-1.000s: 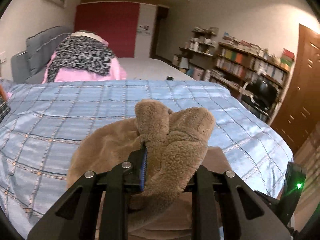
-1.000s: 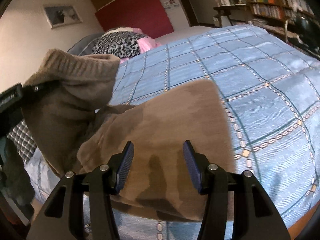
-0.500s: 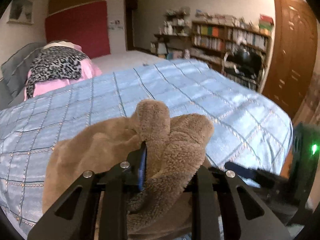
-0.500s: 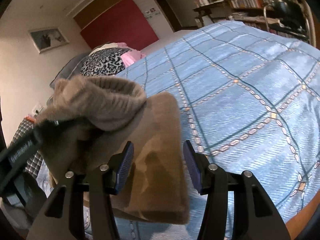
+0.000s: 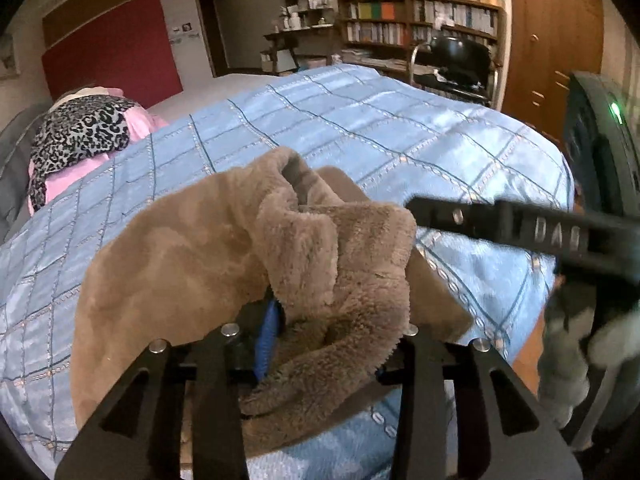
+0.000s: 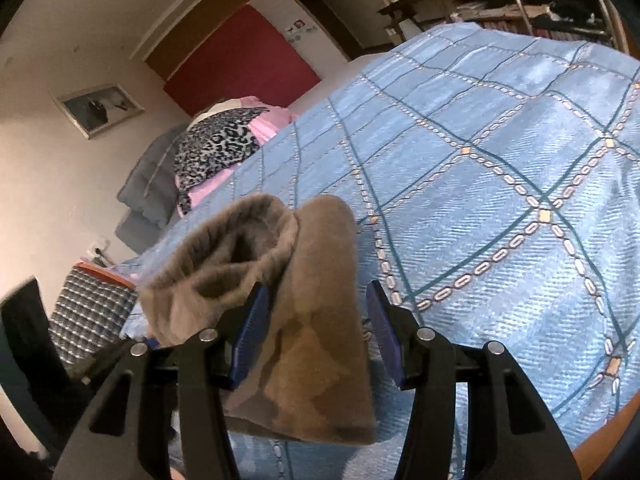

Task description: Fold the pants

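Observation:
The brown fleece pants (image 5: 192,256) lie on the blue quilted bed (image 5: 360,128) near its front edge. My left gripper (image 5: 320,332) is shut on a bunched fleecy end of the pants and holds it raised. In the right wrist view the pants (image 6: 320,344) show as a folded brown slab, with the raised ribbed end (image 6: 224,256) at the left. My right gripper (image 6: 316,340) is open, its jaws straddling the folded slab. The right gripper's arm (image 5: 520,232) crosses the left wrist view at the right.
A leopard-print and pink pile (image 5: 84,132) lies at the bed's far left, against grey cushions (image 6: 148,188). Bookshelves (image 5: 420,24), a black chair (image 5: 456,64) and a wooden door (image 5: 556,40) stand beyond the bed. A checked cloth (image 6: 88,312) lies at the left.
My left gripper has carried the bunched pants end to the right, toward the right gripper. The right gripper has closed in on the folded slab, which now sits between its open jaws.

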